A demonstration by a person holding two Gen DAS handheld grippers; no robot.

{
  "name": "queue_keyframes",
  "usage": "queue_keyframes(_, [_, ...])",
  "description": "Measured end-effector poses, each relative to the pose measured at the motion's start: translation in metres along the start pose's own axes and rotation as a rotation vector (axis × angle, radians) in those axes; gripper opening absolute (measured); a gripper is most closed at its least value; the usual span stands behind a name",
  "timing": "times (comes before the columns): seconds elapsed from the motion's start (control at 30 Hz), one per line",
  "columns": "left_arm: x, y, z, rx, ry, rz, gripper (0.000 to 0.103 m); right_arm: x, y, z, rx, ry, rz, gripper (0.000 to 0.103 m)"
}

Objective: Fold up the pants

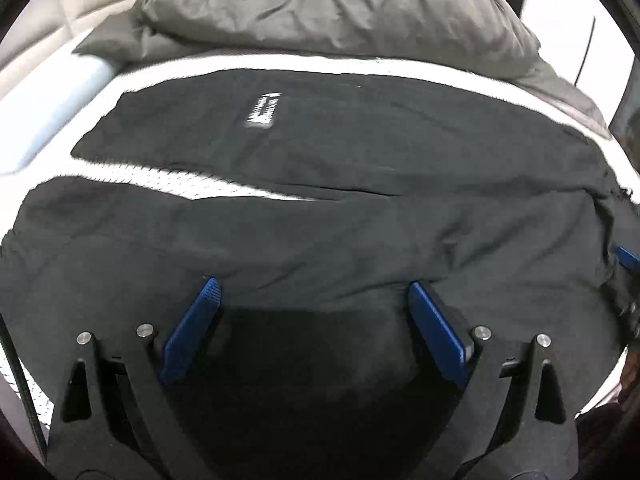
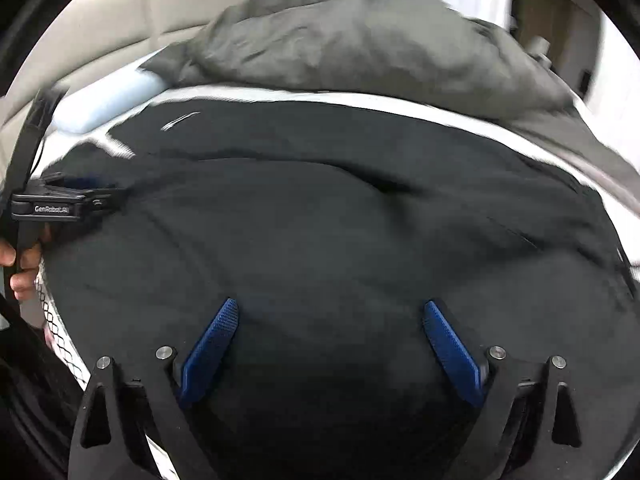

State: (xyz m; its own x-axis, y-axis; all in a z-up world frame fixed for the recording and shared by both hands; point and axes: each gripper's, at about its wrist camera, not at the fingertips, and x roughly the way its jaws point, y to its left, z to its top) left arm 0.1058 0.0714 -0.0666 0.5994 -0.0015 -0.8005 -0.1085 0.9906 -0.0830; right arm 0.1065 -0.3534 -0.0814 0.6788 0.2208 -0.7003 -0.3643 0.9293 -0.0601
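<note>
Black pants (image 1: 320, 152) lie spread across a white bed (image 1: 248, 65), both legs running to the left with a strip of sheet between them; a white logo (image 1: 265, 110) marks the far leg. My left gripper (image 1: 312, 288) hovers open over the near leg, blue pads wide apart, no cloth pinched. In the right wrist view the pants (image 2: 320, 220) fill the frame and my right gripper (image 2: 330, 310) stands open above them, nothing between its pads. The left gripper (image 2: 80, 200) shows at the left edge there, held by a hand (image 2: 20, 268).
A crumpled grey duvet (image 1: 340, 4) is heaped at the far side of the bed, also in the right wrist view as a grey duvet (image 2: 360, 40). A pale blue pillow (image 1: 52, 112) lies at the left. A beige headboard (image 2: 120, 20) stands behind.
</note>
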Motion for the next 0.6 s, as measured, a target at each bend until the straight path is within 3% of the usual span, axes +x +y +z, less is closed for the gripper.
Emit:
queue_keyframes(0.1, [-0.002,0.010,-0.002,-0.008,-0.013,0.018,0.095,-0.023,-0.067,-0.016,0.107,-0.016,-0.152,0.095])
queue_keyframes(0.17, [-0.001,0.014,-0.002,-0.002,-0.012,0.019,0.095,-0.041,-0.118,-0.037,0.182,-0.008,-0.340,0.094])
queue_keyframes(0.3, [-0.001,0.011,0.002,-0.005,-0.009,0.035,0.095,-0.078,-0.186,-0.070,0.330,-0.020,-0.364,0.095])
queue_keyframes(0.33, [-0.003,0.010,0.002,-0.014,-0.011,0.037,0.095,-0.089,-0.194,-0.075,0.353,-0.021,-0.339,0.095])
queue_keyframes(0.4, [-0.006,0.010,0.002,-0.028,-0.018,0.030,0.095,-0.120,-0.213,-0.082,0.426,-0.119,-0.203,0.095])
queue_keyframes(0.47, [-0.007,0.011,0.002,-0.041,-0.021,0.015,0.095,-0.145,-0.228,-0.093,0.513,-0.193,-0.156,0.095])
queue_keyframes(0.6, [-0.006,0.013,0.003,-0.051,-0.015,0.008,0.095,-0.133,-0.256,-0.103,0.623,-0.123,-0.056,0.084])
